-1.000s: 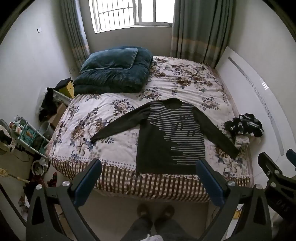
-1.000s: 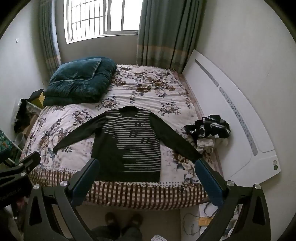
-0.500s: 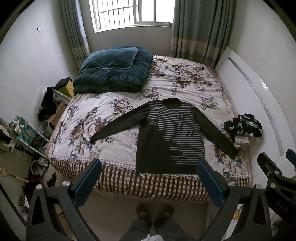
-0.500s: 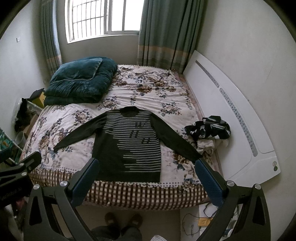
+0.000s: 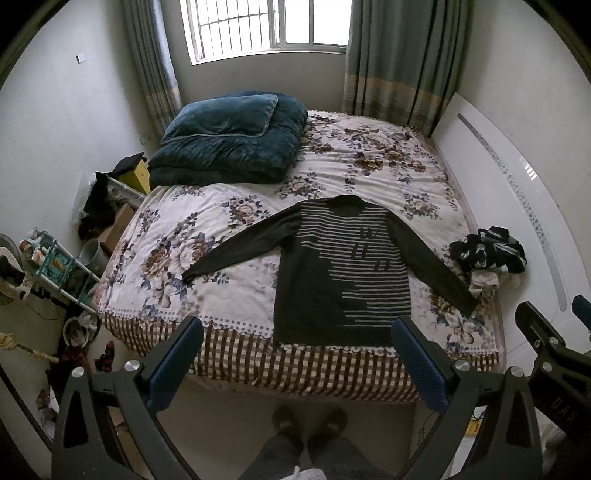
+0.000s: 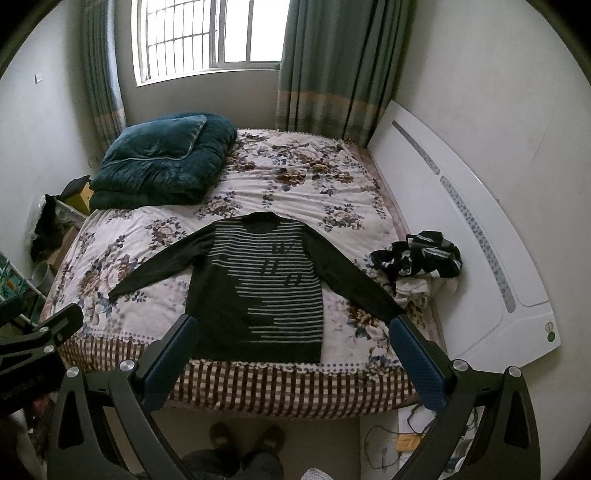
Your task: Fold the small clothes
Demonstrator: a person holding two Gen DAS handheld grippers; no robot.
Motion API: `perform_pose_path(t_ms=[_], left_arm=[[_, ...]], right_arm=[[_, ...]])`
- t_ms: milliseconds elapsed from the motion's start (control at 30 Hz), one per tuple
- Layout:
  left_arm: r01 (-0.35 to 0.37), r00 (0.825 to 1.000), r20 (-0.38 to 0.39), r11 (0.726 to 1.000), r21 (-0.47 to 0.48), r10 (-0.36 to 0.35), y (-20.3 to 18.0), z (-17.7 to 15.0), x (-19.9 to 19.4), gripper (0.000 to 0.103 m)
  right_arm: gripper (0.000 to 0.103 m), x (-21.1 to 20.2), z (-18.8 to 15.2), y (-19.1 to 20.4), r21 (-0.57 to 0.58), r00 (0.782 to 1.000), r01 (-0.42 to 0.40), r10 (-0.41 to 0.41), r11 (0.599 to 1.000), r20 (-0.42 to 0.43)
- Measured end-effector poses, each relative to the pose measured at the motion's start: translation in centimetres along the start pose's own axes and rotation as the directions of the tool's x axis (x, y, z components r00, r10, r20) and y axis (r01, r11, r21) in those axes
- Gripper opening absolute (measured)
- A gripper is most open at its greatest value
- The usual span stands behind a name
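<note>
Left wrist view: sweater (image 5: 341, 273) lies beyond spread, empty fingers (image 5: 173, 362).

Daylight enters through the barred white-framed window (image 5: 269, 27) at the far wall and is overexposed there. The room is rather dim, with soft shadows. Both pictures are sharp, but strongly curved, with black corners at the edges.

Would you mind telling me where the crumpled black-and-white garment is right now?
In both views it lies at the bed's right edge, by the white headboard, just beyond the sweater's right sleeve.
</note>
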State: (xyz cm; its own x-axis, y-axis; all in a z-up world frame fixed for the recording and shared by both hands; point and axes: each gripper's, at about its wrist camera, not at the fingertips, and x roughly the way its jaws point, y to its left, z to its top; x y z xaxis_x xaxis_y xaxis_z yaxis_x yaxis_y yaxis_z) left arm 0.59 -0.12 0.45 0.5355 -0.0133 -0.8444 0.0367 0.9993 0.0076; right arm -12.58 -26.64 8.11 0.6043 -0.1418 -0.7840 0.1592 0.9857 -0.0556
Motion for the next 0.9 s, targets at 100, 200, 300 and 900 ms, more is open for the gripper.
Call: perform_pose_path(t_ms=[100,200,300,900], left_arm=[[0.002,1.000,-0.001,1.000,0.000,-0.002,0.05,0.01,0.01,0.103],[0.002,1.000,-0.001,1.000,0.001,-0.002,0.04,-0.07,-0.01,0.103],[-0.002,1.000,0.002,1.000,0.002,0.002,0.01,0.01,0.02,0.103],[-0.001,1.000,0.004,1.000,0.002,0.001,0.28,-0.03,-0.14,0.103]], right_arm=[[0.103,-0.09,0.01,0.09,-0.002,1.000,-0.001,0.001,1.000,0.000],[0.103,-0.07,-0.01,0.07,-0.004,1.000,0.000,0.000,1.000,0.001],[0.103,-0.09,0.00,0.12,-0.003,1.000,0.000,0.000,1.000,0.000],[0.103,-0.07,0.09,0.36,-0.005,1.000,-0.002,0.002,1.000,0.003]])
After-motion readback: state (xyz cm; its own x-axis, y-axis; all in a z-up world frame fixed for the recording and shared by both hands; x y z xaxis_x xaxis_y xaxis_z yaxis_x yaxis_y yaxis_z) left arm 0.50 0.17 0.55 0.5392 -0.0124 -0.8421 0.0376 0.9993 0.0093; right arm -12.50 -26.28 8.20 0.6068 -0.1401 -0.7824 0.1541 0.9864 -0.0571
